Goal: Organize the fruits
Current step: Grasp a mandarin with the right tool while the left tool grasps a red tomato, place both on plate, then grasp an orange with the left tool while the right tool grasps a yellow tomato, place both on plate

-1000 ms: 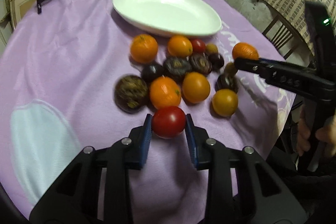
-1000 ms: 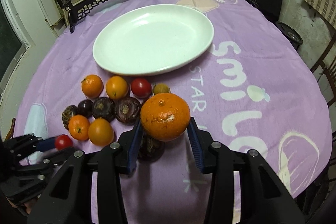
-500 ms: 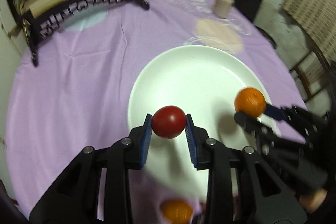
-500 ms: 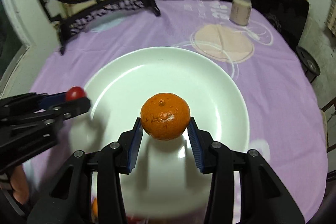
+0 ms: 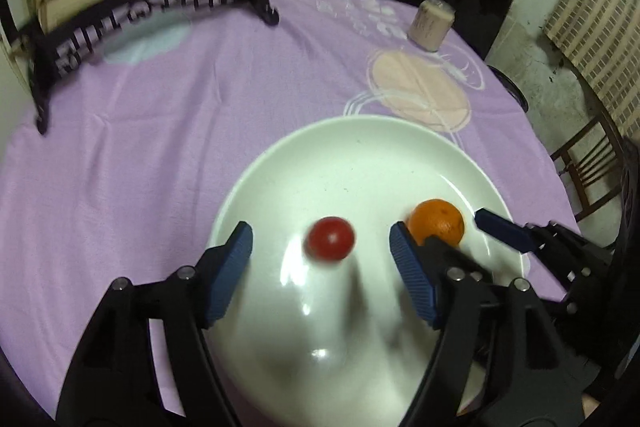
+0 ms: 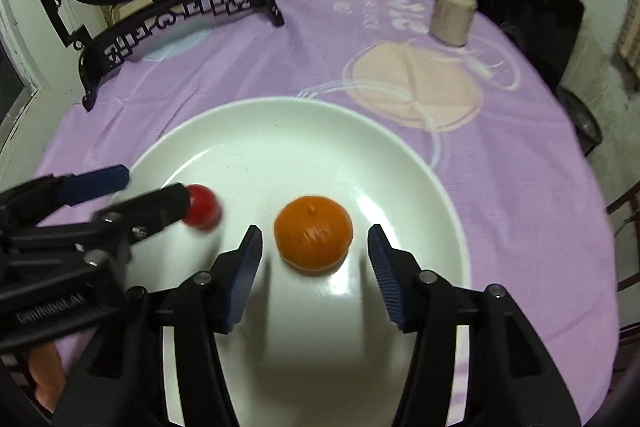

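Fruits mid-release over the white plate (image 6: 400, 155): red tomato (image 5: 330, 238) sits loose between the left claw (image 5: 320, 251) pads, jaws opening, no contact. Orange (image 6: 313, 235) likewise free between the right claw (image 6: 315, 247), also opening. Both look blurred, probably dropping or rolling. Next: pull both claws clear without knocking either fruit, then fetch more from the bench.

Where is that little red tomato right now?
The red tomato is over the white plate, loose between the left gripper's opening fingers, with the orange to its right in the left wrist view.
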### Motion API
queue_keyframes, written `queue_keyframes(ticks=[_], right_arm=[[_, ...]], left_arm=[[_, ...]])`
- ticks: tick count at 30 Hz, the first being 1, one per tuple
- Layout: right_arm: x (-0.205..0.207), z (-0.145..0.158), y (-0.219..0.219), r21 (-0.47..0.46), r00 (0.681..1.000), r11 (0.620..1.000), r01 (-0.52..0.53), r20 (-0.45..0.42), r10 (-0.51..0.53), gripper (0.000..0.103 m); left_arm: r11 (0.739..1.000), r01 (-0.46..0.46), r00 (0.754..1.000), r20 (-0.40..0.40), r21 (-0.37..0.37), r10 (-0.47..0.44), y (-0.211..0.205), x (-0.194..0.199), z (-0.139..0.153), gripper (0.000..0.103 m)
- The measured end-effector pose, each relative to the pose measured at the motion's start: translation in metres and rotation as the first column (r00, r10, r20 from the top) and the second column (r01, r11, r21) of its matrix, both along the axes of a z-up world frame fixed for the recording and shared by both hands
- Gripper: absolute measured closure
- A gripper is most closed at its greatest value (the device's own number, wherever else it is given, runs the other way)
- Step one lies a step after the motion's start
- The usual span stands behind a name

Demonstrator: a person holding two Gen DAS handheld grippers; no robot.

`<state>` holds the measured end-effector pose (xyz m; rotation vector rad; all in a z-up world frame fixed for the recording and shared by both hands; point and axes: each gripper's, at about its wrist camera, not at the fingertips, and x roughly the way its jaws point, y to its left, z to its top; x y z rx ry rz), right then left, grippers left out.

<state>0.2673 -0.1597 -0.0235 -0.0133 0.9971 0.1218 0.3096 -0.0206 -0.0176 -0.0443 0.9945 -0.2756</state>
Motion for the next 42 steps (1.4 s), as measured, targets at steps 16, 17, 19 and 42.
queue_keyframes(ticks=[16,17,19,42], right_arm=[[-0.224,0.001,-0.01,0.278,0.943,0.927,-0.254,-0.143,0.301,0.043],[-0.23,-0.004,-0.004,0.293,0.932,0.917,-0.269,-0.162,0.325,0.043],[-0.238,-0.015,0.009,0.322,0.91,0.899,-0.297,-0.189,0.368,0.043],[-0.201,-0.017,0.016,0.16,0.984,0.976,-0.148,-0.077,0.162,0.067]], left_arm=[[0.998,0.06,0.997,0.04,-0.012,-0.06,0.073,-0.201,-0.002,0.024],[0.998,0.056,0.998,0.039,-0.003,-0.056,0.074,-0.207,-0.005,0.024],[0.999,0.052,0.998,0.041,0.015,-0.052,0.076,-0.222,-0.009,0.024],[0.983,0.183,0.978,-0.096,-0.016,-0.183,0.05,-0.245,-0.048,0.046]])
